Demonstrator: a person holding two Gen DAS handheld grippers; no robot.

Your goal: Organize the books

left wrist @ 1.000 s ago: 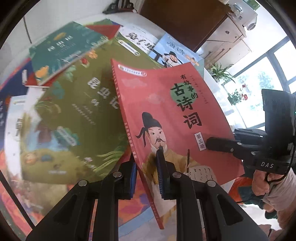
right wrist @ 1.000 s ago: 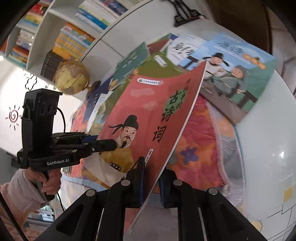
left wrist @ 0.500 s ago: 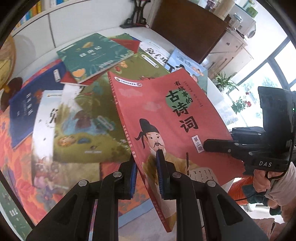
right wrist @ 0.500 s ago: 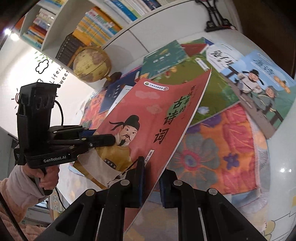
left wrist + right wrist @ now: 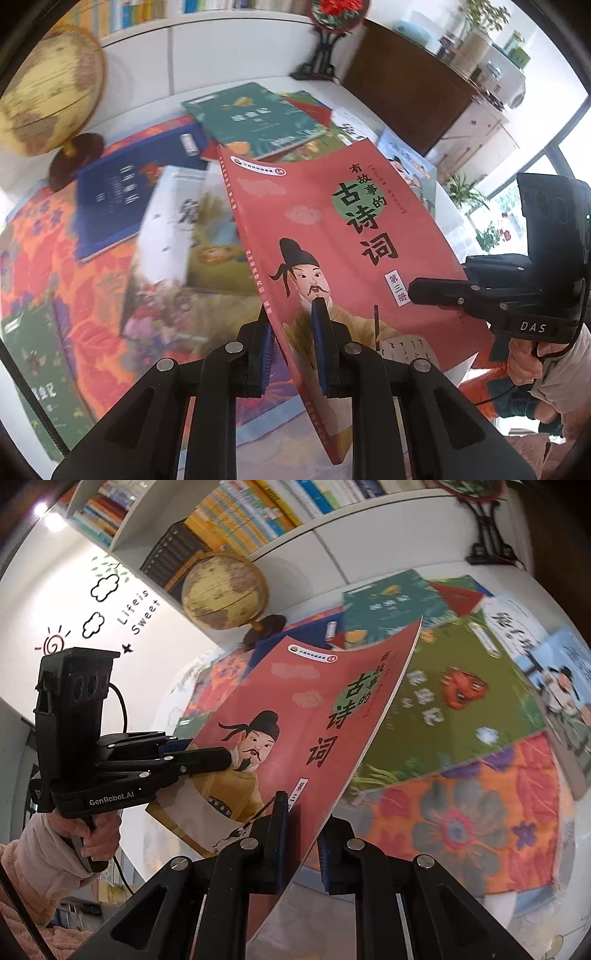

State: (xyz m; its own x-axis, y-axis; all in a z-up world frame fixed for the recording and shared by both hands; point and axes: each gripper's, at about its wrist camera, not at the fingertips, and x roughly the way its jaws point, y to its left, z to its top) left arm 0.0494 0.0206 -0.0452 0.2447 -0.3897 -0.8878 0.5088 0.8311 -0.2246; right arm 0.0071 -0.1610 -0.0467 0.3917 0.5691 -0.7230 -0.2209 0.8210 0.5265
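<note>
While both claws pinch red book [image 5: 343,236] at near edge, book hangs clear above table, long axis running away from claws toward shelf. Left claw [image 5: 293,350] nearly shut on spine-side lower edge; right claw [image 5: 303,843] nearly shut on open-edge lower corner. Both hands equally near; neither leads. Cover faces up, tilted, far end higher. Below: floral cloth [image 5: 461,823], scattered books, green book [image 5: 443,709] just under far half. Further: globe [image 5: 225,590], then shelf [image 5: 236,520]. Judgement: next move carries book end-first; far corner needs clearance over clutter.
</note>
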